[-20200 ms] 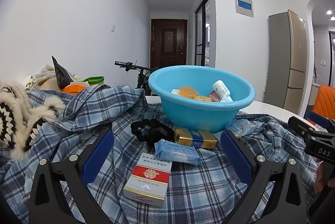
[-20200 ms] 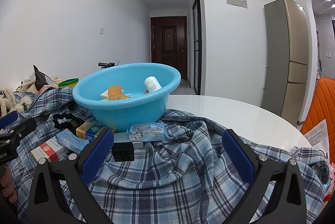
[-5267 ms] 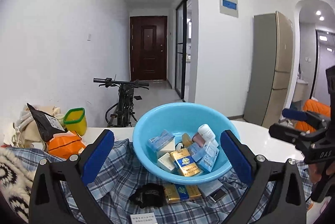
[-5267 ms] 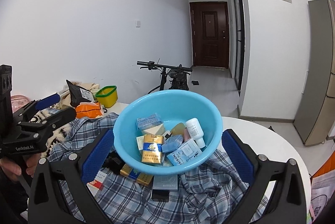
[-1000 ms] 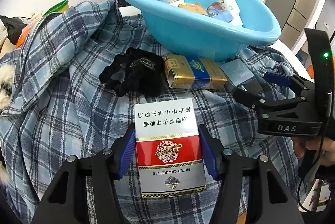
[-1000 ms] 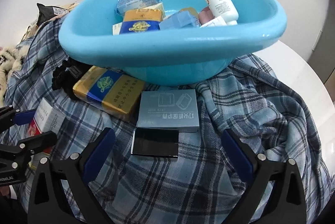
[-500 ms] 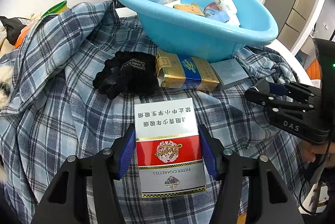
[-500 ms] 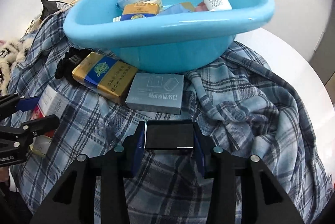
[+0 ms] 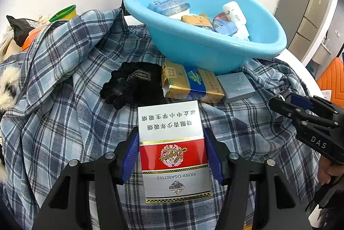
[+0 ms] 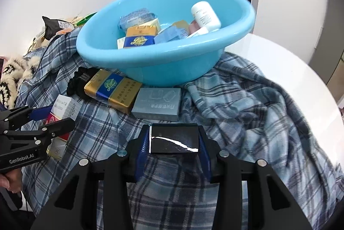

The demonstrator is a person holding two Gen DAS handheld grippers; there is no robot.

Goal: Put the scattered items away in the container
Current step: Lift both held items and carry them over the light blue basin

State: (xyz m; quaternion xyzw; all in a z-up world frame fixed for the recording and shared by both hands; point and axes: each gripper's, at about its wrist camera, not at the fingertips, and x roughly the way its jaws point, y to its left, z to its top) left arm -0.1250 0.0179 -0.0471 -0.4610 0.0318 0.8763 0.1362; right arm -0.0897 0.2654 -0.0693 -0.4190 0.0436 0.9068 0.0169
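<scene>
Below basin (image 10: 150, 66) rim — black box (image 10: 174, 142) clamped

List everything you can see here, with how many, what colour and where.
Round plastic basin: one, light blue, on the shirt, holding packets, boxes and a bottle.
Plaid shirt: one, blue-white, spread over the table.
White round table: one, beneath.
Gold-blue carton: one, before the basin.
Grey flat box: one, beside the carton.
Black scrunchie: one, left of the carton.
Red-white cigarette pack: one, in the left gripper.
Black glossy box: one, in the right gripper.
</scene>
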